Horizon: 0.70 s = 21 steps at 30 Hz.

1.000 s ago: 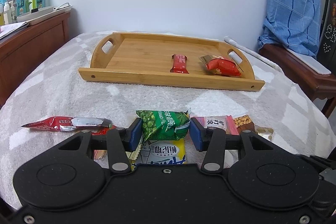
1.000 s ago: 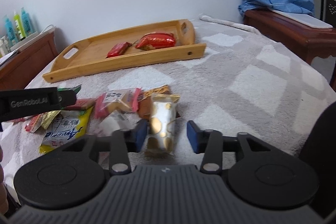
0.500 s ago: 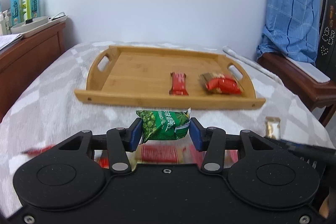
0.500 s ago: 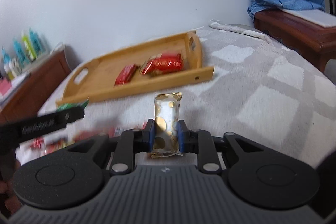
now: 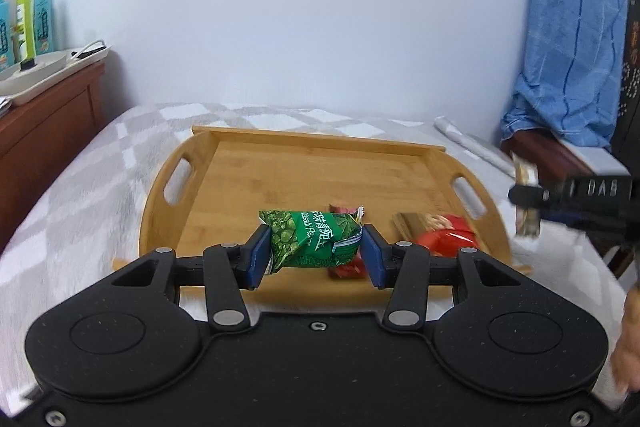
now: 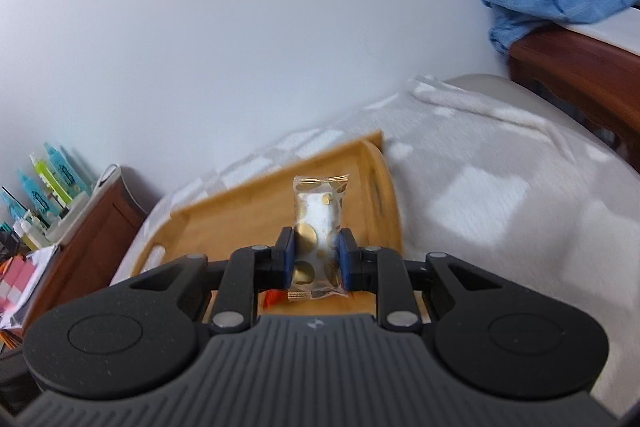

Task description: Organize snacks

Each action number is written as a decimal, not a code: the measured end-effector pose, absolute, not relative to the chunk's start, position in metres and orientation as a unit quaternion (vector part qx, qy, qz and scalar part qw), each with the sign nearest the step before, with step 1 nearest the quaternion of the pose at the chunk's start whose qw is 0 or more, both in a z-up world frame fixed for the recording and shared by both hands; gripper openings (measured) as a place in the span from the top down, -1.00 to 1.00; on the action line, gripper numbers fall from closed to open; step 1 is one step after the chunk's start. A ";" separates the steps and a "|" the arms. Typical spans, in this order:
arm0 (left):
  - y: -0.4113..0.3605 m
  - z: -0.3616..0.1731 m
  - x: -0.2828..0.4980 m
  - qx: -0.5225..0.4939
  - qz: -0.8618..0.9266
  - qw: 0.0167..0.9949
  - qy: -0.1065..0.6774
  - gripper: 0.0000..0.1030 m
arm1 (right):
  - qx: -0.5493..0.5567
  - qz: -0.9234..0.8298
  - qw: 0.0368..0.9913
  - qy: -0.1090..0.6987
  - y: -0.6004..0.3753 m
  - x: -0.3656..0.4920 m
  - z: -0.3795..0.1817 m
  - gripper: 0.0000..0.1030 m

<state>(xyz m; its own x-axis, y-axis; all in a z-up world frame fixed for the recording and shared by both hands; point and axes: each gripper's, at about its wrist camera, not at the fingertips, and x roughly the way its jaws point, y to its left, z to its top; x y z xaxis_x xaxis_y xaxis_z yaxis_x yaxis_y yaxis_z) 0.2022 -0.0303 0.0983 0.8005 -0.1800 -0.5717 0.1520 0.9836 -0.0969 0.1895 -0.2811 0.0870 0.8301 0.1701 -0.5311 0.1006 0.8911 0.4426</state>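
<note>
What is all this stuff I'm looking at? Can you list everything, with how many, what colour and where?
wooden tray: one, light brown, on the blanket
blanket: one, grey and white checks, covering the surface
red snack packets: two, on the tray, one mostly hidden
green snack packet: one, held above the tray's near edge
gold-dotted packet: one, clear with gold spots, held over the tray
bottles: several, teal and yellow-green, on the cabinet at left
blue cloth: one, hanging at right
left gripper: black, jaws shut on the green snack packet
right gripper: black, jaws shut on the gold-dotted packet
</note>
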 end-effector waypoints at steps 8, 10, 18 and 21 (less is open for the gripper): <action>-0.030 0.075 0.244 -0.007 -0.077 0.940 0.332 0.12 | 0.234 0.034 0.918 0.320 -0.284 0.263 0.078 0.50; -0.030 0.068 0.250 -0.006 -0.076 0.938 0.339 0.12 | 0.233 0.032 0.913 0.333 -0.285 0.277 0.069 0.50; -0.034 0.050 0.261 0.012 -0.072 0.935 0.348 0.12 | 0.201 0.030 0.907 0.369 -0.279 0.299 0.051 0.50; -0.036 0.046 0.262 0.013 -0.073 0.933 0.353 0.12 | 0.186 0.028 0.909 0.372 -0.276 0.302 0.049 0.50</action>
